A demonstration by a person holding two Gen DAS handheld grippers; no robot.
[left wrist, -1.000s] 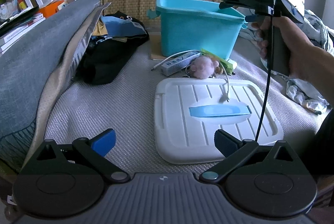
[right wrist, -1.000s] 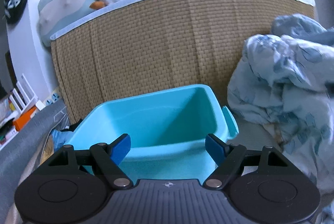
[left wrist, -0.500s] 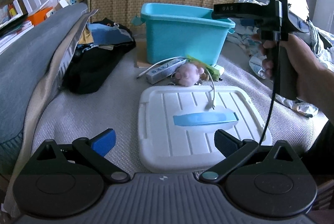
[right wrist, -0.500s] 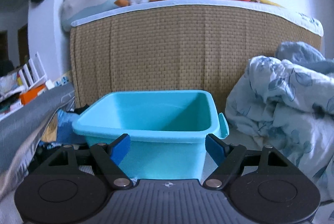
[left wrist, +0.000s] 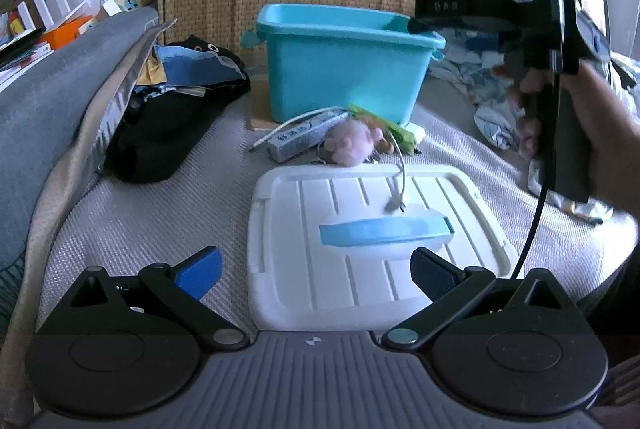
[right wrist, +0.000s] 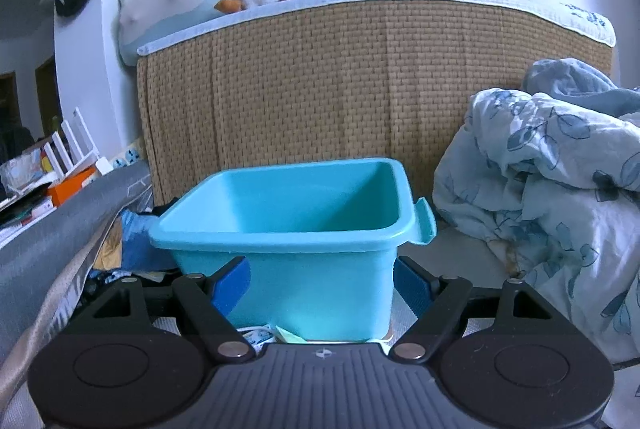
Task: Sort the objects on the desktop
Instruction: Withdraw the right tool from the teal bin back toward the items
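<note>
Hovering over the white storage-box lid [left wrist: 360, 241] with the left gripper [left wrist: 316, 269], jaws spread wide, nothing between the pads. Lid flat on the woven mat, blue handle strip [left wrist: 386, 231] across its middle, presumably set aside so the box stays open for loading. Small items clustered just beyond the lid's far edge: grey power strip [left wrist: 304, 139], pink plush toy [left wrist: 352, 143], green packet [left wrist: 384, 123], white cable end [left wrist: 396, 205] drooping onto the lid. Turquoise bin [left wrist: 344, 65] directly behind the cluster, open-topped, apparently empty as far as the right wrist view shows; likely the destination. Right gripper [right wrist: 322, 279] held level in front of that bin [right wrist: 296, 229] by a hand [left wrist: 588, 125], jaws apart, pads flanking the bin's near wall in the picture but not seen pressing it; contact not judged. Nothing gripped on either side. Judged stage: approach, no item sorted yet. Next move probably a descent onto the plush toy or power strip; trailing cable a snag risk.
</note>
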